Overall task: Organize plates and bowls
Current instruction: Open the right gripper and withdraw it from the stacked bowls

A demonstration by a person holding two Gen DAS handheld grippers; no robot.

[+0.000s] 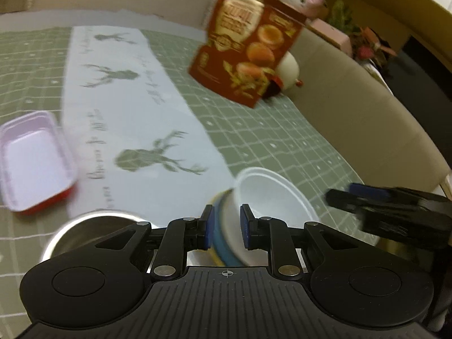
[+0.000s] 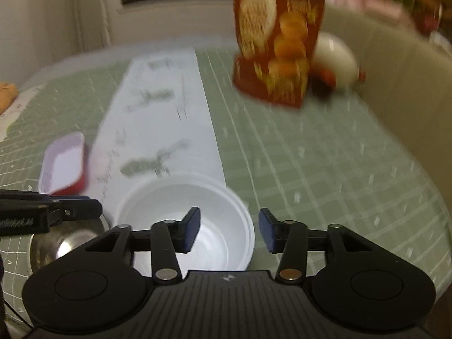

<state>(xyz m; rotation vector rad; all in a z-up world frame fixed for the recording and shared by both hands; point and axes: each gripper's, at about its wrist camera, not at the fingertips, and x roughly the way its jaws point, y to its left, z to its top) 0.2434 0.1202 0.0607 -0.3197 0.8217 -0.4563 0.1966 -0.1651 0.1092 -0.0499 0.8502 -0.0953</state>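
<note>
Green checked tablecloth (image 1: 282,130); left tongs (image 1: 226,227) clamping stacked bowls (image 1: 254,212), right tongs (image 2: 229,230) parted, empty.

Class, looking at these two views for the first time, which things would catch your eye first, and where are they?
The tall red snack box stands at the far side of the green checked cloth. Nearer, the left tongs grip a tilted stack of bowls, the white bowl on top. A pink-and-red tray lies at the left.
</note>
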